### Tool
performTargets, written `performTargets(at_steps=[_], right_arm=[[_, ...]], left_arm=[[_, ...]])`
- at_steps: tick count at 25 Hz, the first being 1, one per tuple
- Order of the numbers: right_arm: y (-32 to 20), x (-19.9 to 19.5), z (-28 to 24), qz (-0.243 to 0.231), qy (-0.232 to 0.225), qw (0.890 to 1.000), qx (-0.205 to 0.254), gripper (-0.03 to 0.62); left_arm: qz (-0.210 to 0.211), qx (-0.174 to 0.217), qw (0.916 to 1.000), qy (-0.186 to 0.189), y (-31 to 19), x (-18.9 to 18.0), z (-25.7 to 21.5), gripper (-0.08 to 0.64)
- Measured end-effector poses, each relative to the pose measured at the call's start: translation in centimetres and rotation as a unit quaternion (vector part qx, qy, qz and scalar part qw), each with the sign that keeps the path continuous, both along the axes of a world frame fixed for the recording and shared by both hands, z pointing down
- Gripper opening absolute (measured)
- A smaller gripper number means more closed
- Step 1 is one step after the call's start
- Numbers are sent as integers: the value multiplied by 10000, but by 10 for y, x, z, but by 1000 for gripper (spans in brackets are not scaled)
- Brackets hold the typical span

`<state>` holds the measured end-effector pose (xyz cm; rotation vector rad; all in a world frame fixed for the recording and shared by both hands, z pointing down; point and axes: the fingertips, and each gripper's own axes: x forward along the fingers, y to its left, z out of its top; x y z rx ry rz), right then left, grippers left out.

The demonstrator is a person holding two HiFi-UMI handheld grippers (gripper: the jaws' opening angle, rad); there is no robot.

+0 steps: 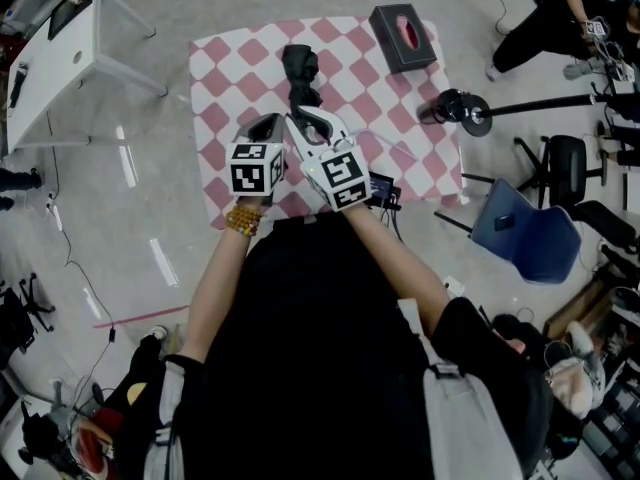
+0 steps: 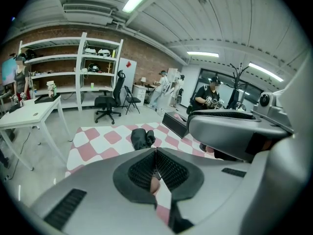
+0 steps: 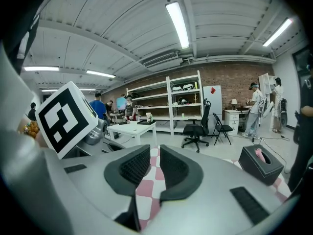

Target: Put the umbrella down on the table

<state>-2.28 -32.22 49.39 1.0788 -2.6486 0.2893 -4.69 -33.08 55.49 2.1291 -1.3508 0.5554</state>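
In the head view we see the umbrella (image 1: 300,74), folded, black and compact. It lies on the checked surface (image 1: 225,78) in the upper middle of the frame, left of a black tissue box (image 1: 403,36). Just below it are the left claw (image 1: 268,126) and the right claw (image 1: 315,126), side by side. The right one's tips come close to the umbrella's nearer end, but we cannot tell from here whether they touch.

In the left gripper view, the left claw (image 2: 155,154) has its jaws pressed together with nothing gripped. The umbrella (image 2: 142,138) rests on the cloth just above them in the frame, apart from the pads.

In the right gripper view, the right claw (image 3: 155,158) has its jaws a narrow way apart and empty. Only checked cloth shows through the gap, and the umbrella is not visible here.

We judge the umbrella is already set down. It should be light, with a stiff core under soft, loose fabric that may slide beneath the pads. If we had to take it up again, we would grip across the firm middle of the bundle or at the handle end, not on a fold.
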Motion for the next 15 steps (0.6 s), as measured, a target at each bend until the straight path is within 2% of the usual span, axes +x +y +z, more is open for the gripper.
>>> performTargets(at_steps=[15], right_arm=[[1, -8, 5, -20, 17, 10000, -68, 57]], left_arm=[[-7, -6, 10000, -53, 2, -9, -4, 15]])
